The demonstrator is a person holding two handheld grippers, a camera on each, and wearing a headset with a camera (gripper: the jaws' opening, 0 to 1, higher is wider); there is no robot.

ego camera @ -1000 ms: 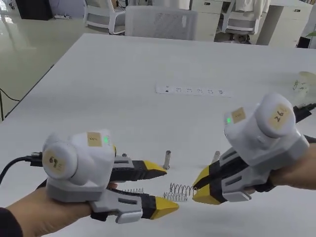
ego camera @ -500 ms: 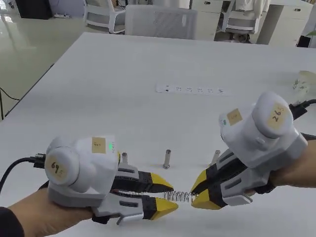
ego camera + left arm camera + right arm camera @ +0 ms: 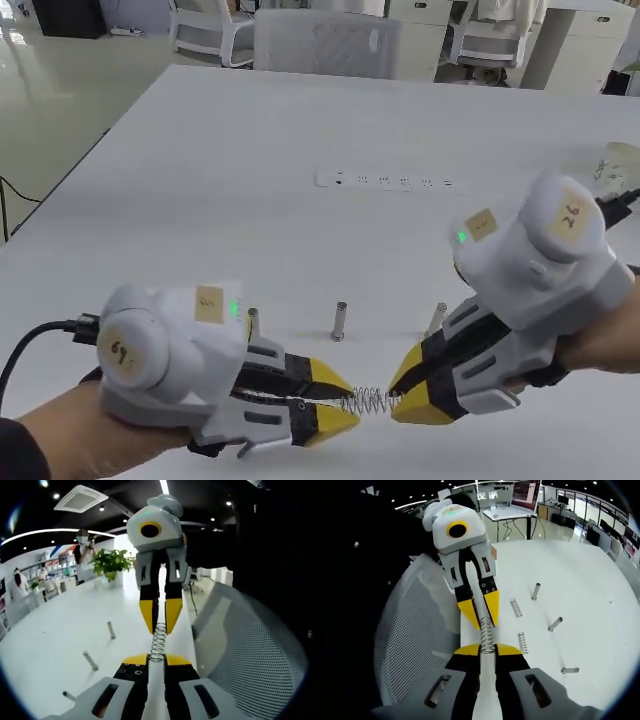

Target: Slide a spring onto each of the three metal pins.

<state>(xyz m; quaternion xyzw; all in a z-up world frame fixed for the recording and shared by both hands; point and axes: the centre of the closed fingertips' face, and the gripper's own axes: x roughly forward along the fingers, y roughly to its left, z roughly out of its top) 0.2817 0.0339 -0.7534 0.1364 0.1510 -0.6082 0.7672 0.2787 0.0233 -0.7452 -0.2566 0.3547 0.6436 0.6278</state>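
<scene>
A thin metal spring [image 3: 368, 402] hangs level just above the white table [image 3: 250, 180], held at both ends. My left gripper [image 3: 335, 398] is shut on its left end and my right gripper [image 3: 404, 392] on its right end. In the left gripper view the spring [image 3: 158, 641] runs from my own yellow tips to the right gripper [image 3: 160, 616] facing me. In the right gripper view the spring [image 3: 486, 631] reaches the left gripper [image 3: 483, 608]. Three short metal pins [image 3: 252, 320] [image 3: 340, 322] [image 3: 437, 318] stand in a row just behind the tips. Two loose springs [image 3: 516, 607] [image 3: 522, 642] lie on the table.
A white power strip [image 3: 390, 183] lies across the middle of the table. A clear plastic item [image 3: 620, 163] sits at the right edge. Office chairs [image 3: 325, 45] stand along the far side. The left gripper's black cable [image 3: 30, 335] trails off to the left.
My left gripper, open a second ago, has closed on the free end of the spring that the right gripper holds. The spring now hangs between the two tips.
</scene>
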